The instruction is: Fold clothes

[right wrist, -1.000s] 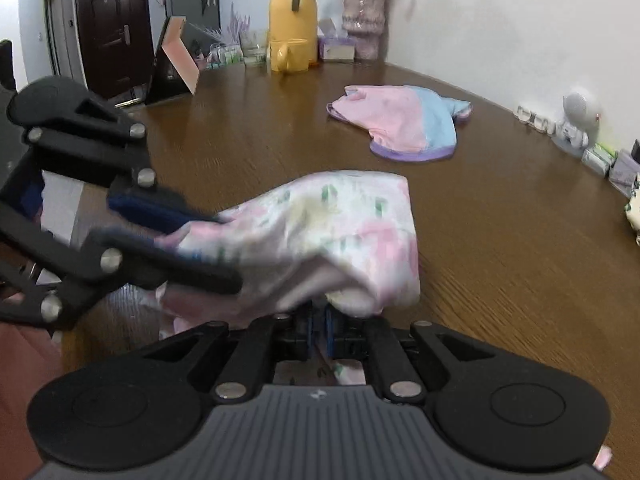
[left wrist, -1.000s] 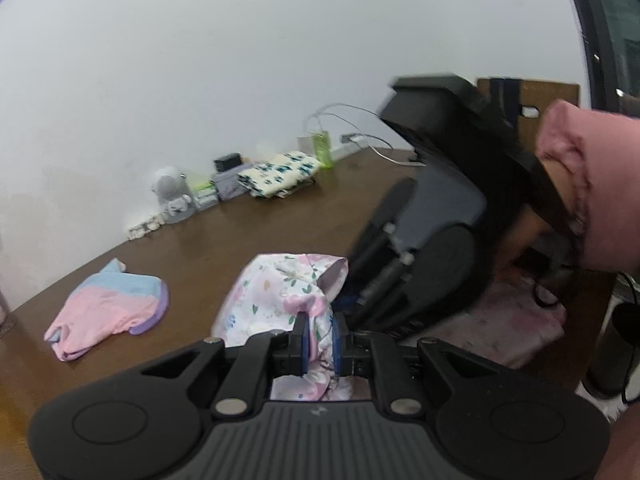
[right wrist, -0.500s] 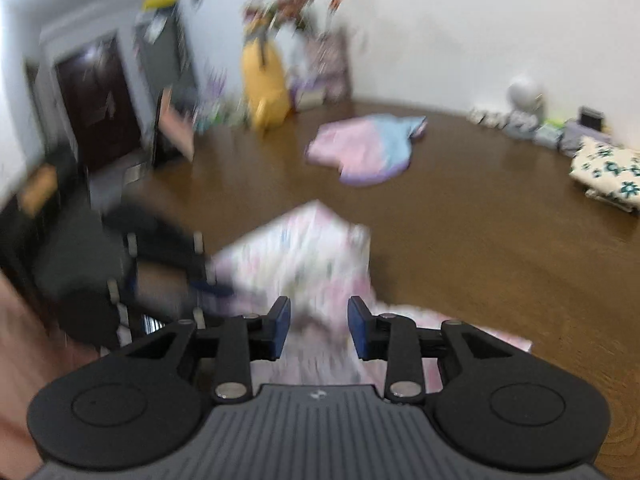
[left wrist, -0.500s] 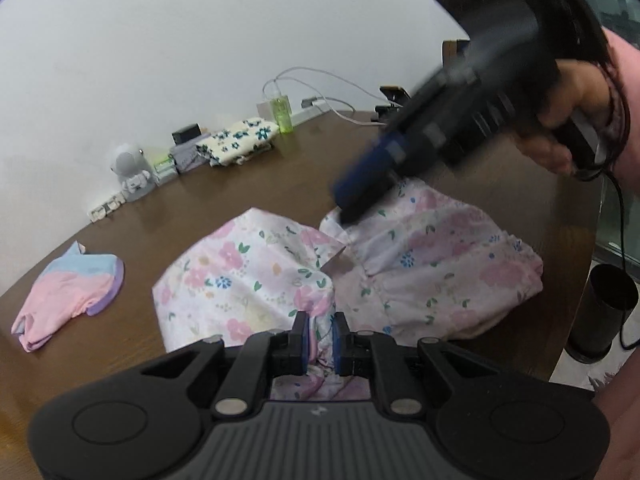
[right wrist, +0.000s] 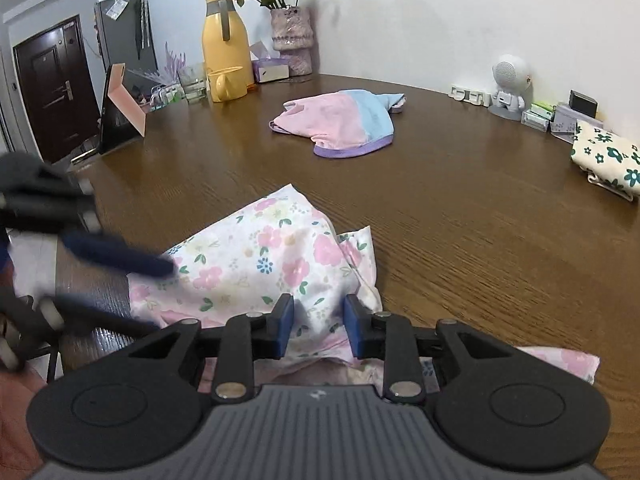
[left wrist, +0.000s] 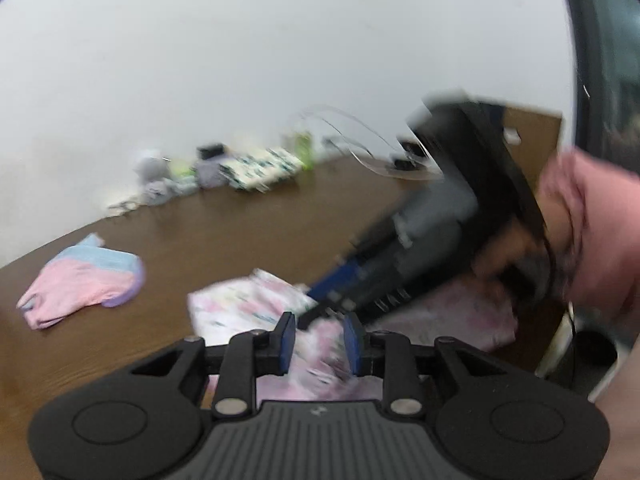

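Note:
A floral garment (right wrist: 272, 264) lies rumpled and partly folded over on the brown table (right wrist: 480, 240), near its front edge. My right gripper (right wrist: 319, 326) hovers over its near part; the jaws are closing, but the pads stand apart with cloth showing in the gap. My left gripper (left wrist: 320, 338) is over the same floral garment (left wrist: 240, 304); its jaws are opening, with cloth between the pads and no grip. This view is blurred. Each gripper shows in the other's view: the right gripper (left wrist: 400, 272) reaches down to the cloth, and the left gripper's fingers (right wrist: 120, 256) touch its left edge.
A pink and blue garment (right wrist: 340, 120) lies farther back. A folded flowered cloth (right wrist: 608, 160), a robot figurine (right wrist: 508, 84) and small boxes line the wall. A yellow flask (right wrist: 224, 44), a vase (right wrist: 292, 40) and a tablet stand (right wrist: 120, 112) sit at the far left. A pink sleeve (left wrist: 592, 240) holds the right gripper.
The left jaws, shut on the floral cloth before, now stand apart. The right gripper let go, swung up, and is back low over the garment, which now lies on the table.

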